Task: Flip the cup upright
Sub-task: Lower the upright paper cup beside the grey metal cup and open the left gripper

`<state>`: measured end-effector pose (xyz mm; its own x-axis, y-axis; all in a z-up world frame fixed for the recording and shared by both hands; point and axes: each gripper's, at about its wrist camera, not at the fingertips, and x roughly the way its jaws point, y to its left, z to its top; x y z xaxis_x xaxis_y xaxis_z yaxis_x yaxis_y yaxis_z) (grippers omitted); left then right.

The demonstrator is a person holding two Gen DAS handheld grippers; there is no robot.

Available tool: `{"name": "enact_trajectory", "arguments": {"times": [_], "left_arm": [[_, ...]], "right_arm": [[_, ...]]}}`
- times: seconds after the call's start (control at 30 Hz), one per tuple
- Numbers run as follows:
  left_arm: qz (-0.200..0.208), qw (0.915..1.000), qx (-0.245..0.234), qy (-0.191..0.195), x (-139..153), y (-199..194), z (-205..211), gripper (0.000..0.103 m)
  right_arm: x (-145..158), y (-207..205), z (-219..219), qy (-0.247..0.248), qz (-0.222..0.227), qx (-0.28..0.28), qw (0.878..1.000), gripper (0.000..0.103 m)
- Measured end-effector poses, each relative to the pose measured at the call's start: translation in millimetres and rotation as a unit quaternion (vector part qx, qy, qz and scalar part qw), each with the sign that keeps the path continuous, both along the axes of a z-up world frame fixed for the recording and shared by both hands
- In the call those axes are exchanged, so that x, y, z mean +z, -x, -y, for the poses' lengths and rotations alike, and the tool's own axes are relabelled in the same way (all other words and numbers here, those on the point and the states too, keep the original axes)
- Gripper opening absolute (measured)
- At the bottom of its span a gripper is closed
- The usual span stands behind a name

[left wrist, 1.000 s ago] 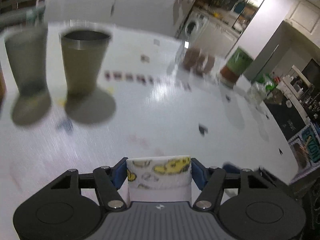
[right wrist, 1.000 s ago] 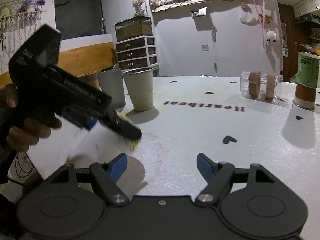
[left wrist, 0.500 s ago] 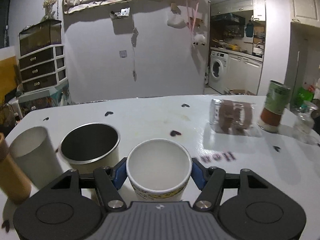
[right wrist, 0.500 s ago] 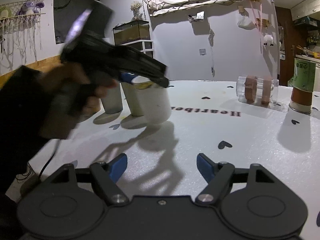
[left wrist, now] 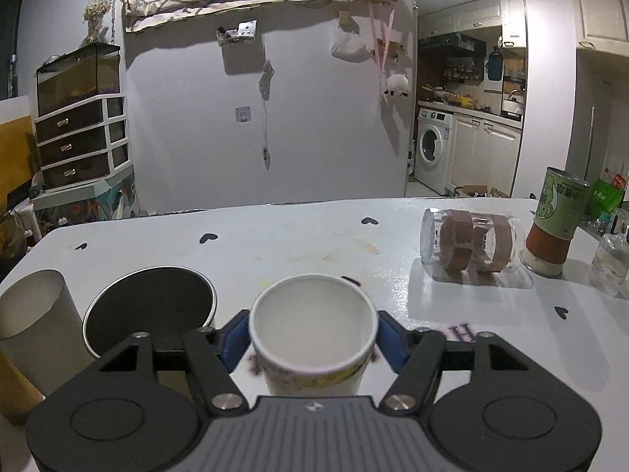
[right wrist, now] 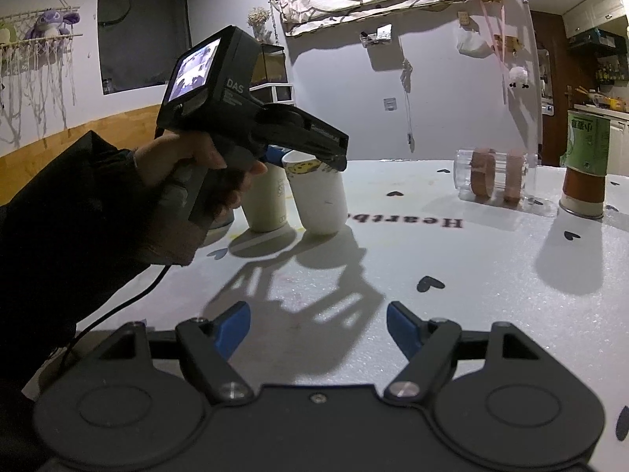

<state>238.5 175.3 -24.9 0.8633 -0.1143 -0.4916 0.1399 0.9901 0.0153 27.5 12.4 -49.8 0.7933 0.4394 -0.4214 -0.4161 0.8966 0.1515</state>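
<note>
Left wrist view shows the left hand-held gripper (left wrist: 313,344) with its blue fingers (left wrist: 236,340) closed around a white paper cup (left wrist: 312,328). The cup is mouth up, near its rim in the grip, and from the right wrist view its bottom looks to be sitting on the white bench (right wrist: 471,259) (or very close to it). I think the cup is light and thin, so a hard squeeze could dent it. Holding it by the sides just under the rim looks like the best spot. It seems empty inside.

The right hand-held gripper (right wrist: 318,324) is wide open and holds nothing, hanging low over the bench.

Just beside the paper cup stand a metal cup (left wrist: 151,306) and a grey cup (left wrist: 31,314). Farther off lies a clear glass (left wrist: 468,242) on its side.

Letters on the bench read "Heartb". The left tool says "DAS". A green can (right wrist: 585,161) has writing too small to read.
</note>
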Motion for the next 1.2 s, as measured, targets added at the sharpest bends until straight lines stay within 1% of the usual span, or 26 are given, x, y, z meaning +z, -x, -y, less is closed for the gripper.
{"name": "enact_trajectory", "arguments": {"times": [0.07, 0.3, 0.4, 0.47, 0.57, 0.73, 0.8, 0.93, 1.0, 1.13, 1.2], "left_arm": [[0.001, 1.0, -0.003, 0.002, -0.8, 0.2, 0.4, 0.082], [-0.002, 0.9999, -0.01, 0.008, -0.1, 7.3, 0.0, 0.083], [-0.005, 0.9996, -0.017, 0.021, 3.6, 17.2, -4.5, 0.083], [0.0, 0.9995, -0.019, 0.026, 7.4, 26.4, -7.9, 0.083], [0.027, 0.9992, -0.013, 0.026, 13.2, 48.5, -13.1, 0.083], [0.049, 0.9983, -0.02, 0.026, 22.5, 92.6, -25.1, 0.084], [0.054, 0.9977, -0.025, 0.032, 26.3, 110.0, -32.4, 0.092], [0.075, 0.9966, -0.023, 0.027, 30.2, 146.9, -46.6, 0.094], [0.079, 0.9964, -0.019, 0.027, 29.9, 160.3, -52.0, 0.097], [0.094, 0.9951, 0.002, 0.03, 29.0, 186.9, -65.9, 0.1], [0.104, 0.994, 0.016, 0.03, 27.7, 198.4, -70.9, 0.103]], "right_arm": [[0.1, 0.0, -1.1, 0.0, 0.0, 0.001, 1.0, 0.077], [2.4, -0.8, -0.9, -0.002, 0.004, -0.002, 1.0, 0.077], [6.1, 0.3, 0.0, -0.002, 0.012, -0.006, 1.0, 0.077], [10.5, 1.7, 0.7, -0.002, 0.021, -0.011, 1.0, 0.077], [19.5, 2.2, 2.7, -0.008, 0.035, -0.02, 0.999, 0.077], [36.3, 3.4, 4.9, -0.007, 0.063, -0.042, 0.997, 0.077], [41.7, 5.2, 5.8, -0.009, 0.073, -0.049, 0.996, 0.077], [50.5, 9.2, 4.8, -0.007, 0.092, -0.061, 0.994, 0.078], [53.4, 10.7, 2.8, -0.003, 0.099, -0.067, 0.993, 0.079], [57.1, 14.6, -0.8, 0.003, 0.107, -0.071, 0.992, 0.081], [58.0, 17.1, -2.7, 0.007, 0.108, -0.074, 0.991, 0.082]]}}
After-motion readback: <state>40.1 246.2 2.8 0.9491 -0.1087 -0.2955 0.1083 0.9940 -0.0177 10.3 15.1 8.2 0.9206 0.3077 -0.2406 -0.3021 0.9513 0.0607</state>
